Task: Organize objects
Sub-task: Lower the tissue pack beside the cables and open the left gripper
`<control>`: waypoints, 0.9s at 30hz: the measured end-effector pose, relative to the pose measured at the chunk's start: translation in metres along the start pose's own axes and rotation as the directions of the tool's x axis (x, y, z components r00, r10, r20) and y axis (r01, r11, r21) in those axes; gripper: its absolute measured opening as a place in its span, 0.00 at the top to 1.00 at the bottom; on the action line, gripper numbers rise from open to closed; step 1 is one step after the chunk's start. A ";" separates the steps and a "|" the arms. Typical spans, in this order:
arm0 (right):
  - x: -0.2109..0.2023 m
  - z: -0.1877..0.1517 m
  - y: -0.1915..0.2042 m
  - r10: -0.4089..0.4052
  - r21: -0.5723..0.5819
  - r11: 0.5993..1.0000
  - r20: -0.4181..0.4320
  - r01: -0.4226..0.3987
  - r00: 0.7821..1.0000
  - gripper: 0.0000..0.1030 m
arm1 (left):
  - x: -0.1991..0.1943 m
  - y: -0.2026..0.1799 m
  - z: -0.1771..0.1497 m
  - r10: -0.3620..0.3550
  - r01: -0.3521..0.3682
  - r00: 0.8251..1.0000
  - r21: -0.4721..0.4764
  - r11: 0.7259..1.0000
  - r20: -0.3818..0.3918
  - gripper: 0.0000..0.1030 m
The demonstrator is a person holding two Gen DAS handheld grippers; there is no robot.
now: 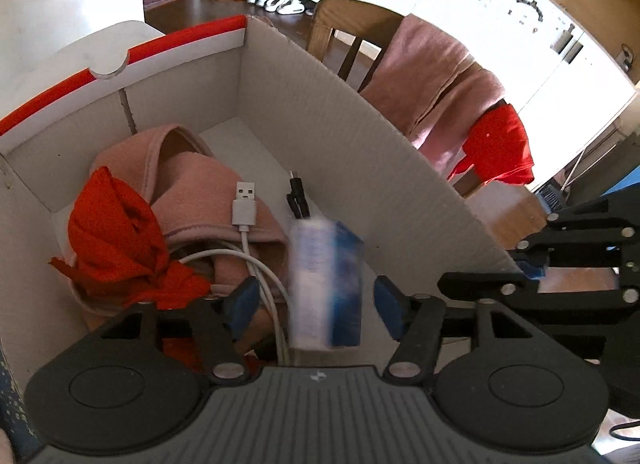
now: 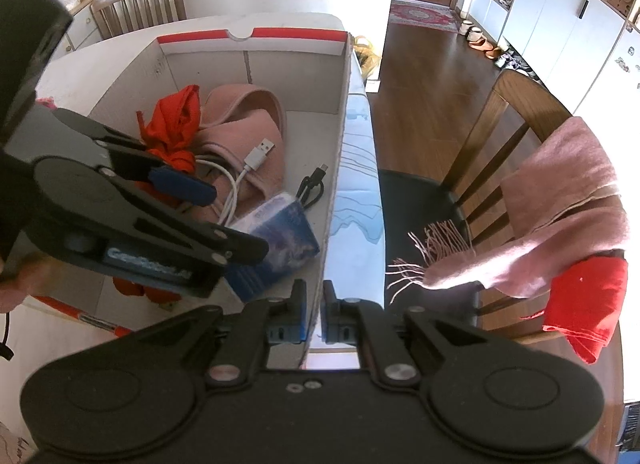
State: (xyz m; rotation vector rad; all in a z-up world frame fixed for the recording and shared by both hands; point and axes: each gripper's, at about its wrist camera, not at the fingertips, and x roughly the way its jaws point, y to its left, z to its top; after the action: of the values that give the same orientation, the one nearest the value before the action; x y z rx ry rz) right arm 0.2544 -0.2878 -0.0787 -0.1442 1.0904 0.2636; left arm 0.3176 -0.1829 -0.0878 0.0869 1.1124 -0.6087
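Both wrist cameras look steeply down, close, sharing the open cardboard box [image 1: 304, 112] interior.

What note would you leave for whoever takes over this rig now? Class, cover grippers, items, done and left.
Left gripper: open, blue carton loose between its pads, inside the cardboard box.
Right gripper: shut on the box's side wall.
In the box: pink cloth, red cloth, white USB cable, black cable.
Done: those five are boxed.
Left: withdraw the left gripper; perhaps the pink scarf and red fabric on the chair.
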 end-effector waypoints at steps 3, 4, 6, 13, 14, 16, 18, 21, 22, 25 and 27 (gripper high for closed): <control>0.000 -0.001 0.000 -0.001 0.000 1.000 -0.001 0.001 1.000 0.95 | -0.007 0.001 -0.003 0.003 -0.003 1.000 -0.005 1.000 0.017 0.38; 0.000 -0.001 0.000 -0.002 0.000 1.000 -0.002 0.002 1.000 0.95 | -0.009 0.002 -0.004 0.009 -0.009 1.000 -0.008 1.000 0.023 0.38; 0.001 -0.001 0.000 -0.004 0.001 1.000 -0.004 0.004 1.000 0.95 | -0.017 0.004 -0.007 0.016 -0.016 0.999 -0.017 1.000 0.041 0.38; 0.002 -0.002 0.001 -0.012 -0.007 1.000 -0.017 0.012 1.000 0.94 | -0.053 0.005 -0.018 0.033 -0.029 0.993 -0.038 0.999 0.113 0.38; 0.003 -0.003 0.002 -0.013 -0.009 1.000 -0.020 0.013 1.000 0.94 | -0.060 0.005 -0.020 0.035 -0.030 0.991 -0.040 0.999 0.127 0.38; 0.003 -0.003 0.003 -0.014 -0.012 1.000 -0.023 0.014 1.000 0.94 | -0.070 0.003 -0.023 0.045 -0.039 0.988 -0.045 0.998 0.148 0.38; 0.004 -0.003 0.003 -0.014 -0.010 1.000 -0.029 0.014 0.999 0.94 | -0.082 0.002 -0.026 0.050 -0.042 0.983 -0.051 0.998 0.176 0.38; 0.006 -0.003 0.004 -0.018 -0.012 1.000 -0.034 0.018 0.999 0.94 | -0.101 0.004 -0.032 0.067 -0.055 0.975 -0.064 0.996 0.212 0.38; 0.006 -0.004 0.004 -0.019 -0.010 1.000 -0.035 0.018 0.999 0.94 | -0.107 0.006 -0.035 0.074 -0.060 0.972 -0.069 0.996 0.223 0.38; 0.005 -0.003 0.004 -0.019 -0.011 1.000 -0.035 0.019 0.999 0.95 | -0.122 0.011 -0.043 0.100 -0.078 0.963 -0.097 0.992 0.252 0.38; 0.005 -0.003 0.004 -0.021 -0.015 1.000 -0.035 0.020 0.999 0.95 | -0.132 0.018 -0.050 0.119 -0.089 0.956 -0.121 0.989 0.267 0.33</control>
State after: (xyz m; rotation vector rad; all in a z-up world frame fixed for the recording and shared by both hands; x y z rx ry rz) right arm 0.2529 -0.2842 -0.0845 -0.1733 1.1218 0.2514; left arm 0.2464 -0.0946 -0.0014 -0.0311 0.8643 -0.4496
